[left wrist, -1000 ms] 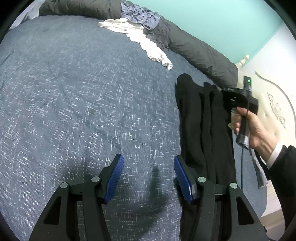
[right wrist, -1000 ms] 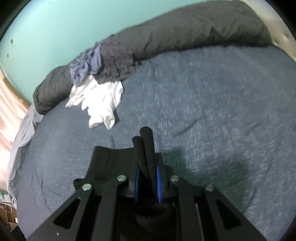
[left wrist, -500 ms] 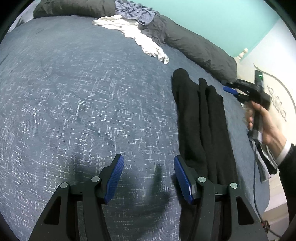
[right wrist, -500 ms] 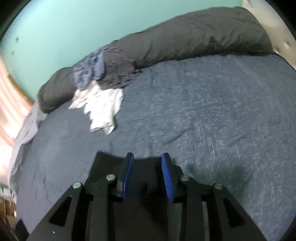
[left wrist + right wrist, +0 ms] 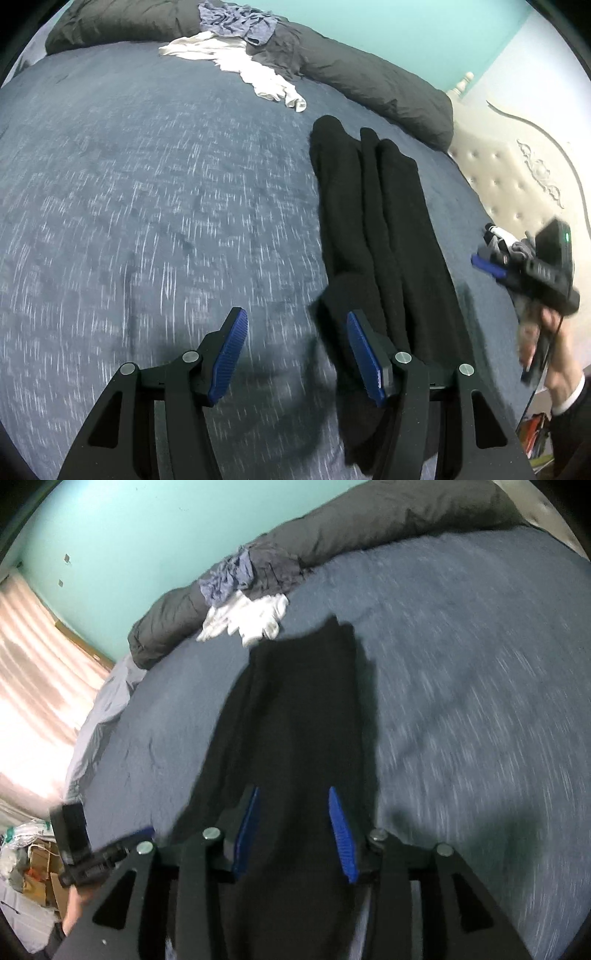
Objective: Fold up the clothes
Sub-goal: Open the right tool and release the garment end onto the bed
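A black garment (image 5: 380, 229), folded into a long narrow strip, lies flat on the blue bedspread (image 5: 147, 206). My left gripper (image 5: 295, 317) hovers open at the strip's near left edge, with only bedspread between its blue pads. In the right wrist view the same black garment (image 5: 306, 716) stretches away under my right gripper (image 5: 293, 794). Its jaws are opening; the cloth shows below the gap and the pads do not press on it. In the left wrist view, a hand holds the right gripper (image 5: 484, 264) off the bed's right side.
A white garment (image 5: 236, 62) and a crumpled blue-grey one (image 5: 236, 18) lie at the far edge against a rolled grey duvet (image 5: 369, 85). A cream tufted headboard (image 5: 517, 177) borders the right side. A lit curtain (image 5: 37, 686) and floor clutter (image 5: 33, 860) sit beyond the bed.
The right gripper let go of the black garment's far end, opened, and drew back fast along the strip toward its near end. The left gripper shifted slightly toward the garment.
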### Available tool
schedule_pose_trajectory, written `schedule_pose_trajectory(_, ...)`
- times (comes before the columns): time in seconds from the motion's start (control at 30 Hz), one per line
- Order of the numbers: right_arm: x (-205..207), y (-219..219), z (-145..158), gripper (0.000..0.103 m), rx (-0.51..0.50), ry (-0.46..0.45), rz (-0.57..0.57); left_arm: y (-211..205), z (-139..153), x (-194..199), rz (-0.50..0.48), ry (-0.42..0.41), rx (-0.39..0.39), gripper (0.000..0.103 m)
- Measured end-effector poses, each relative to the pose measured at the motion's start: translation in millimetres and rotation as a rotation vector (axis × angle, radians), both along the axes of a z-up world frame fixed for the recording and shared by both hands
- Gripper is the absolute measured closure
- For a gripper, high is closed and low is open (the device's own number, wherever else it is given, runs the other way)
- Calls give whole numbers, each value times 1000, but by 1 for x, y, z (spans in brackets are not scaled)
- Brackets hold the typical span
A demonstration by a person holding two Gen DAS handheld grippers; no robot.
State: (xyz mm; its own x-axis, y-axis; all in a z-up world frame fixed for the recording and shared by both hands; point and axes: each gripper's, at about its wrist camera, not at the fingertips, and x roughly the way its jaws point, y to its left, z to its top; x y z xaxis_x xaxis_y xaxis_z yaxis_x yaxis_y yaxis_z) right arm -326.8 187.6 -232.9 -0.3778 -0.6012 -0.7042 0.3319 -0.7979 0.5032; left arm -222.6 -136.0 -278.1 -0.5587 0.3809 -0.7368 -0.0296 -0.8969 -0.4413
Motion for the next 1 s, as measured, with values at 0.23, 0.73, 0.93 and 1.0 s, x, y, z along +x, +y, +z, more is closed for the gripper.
schedule_pose_trajectory(0.23,71,21,-1,63,-60,-17,-52,24,8,44,-1,-6,-22,43)
schedule_pose_trajectory(0.73,157,28,-15,56,-165,-14,-109,65,21,114,-26,43,-59,15)
schedule_pose_trajectory(0.93,168,28,-26,56,-163,-29,-107,74,13,124,-24,48,-68,1)
schedule_pose_trajectory(1.0,170,27,-27,56,-154,-23,-101,77,10,124,-16,46,-75,0)
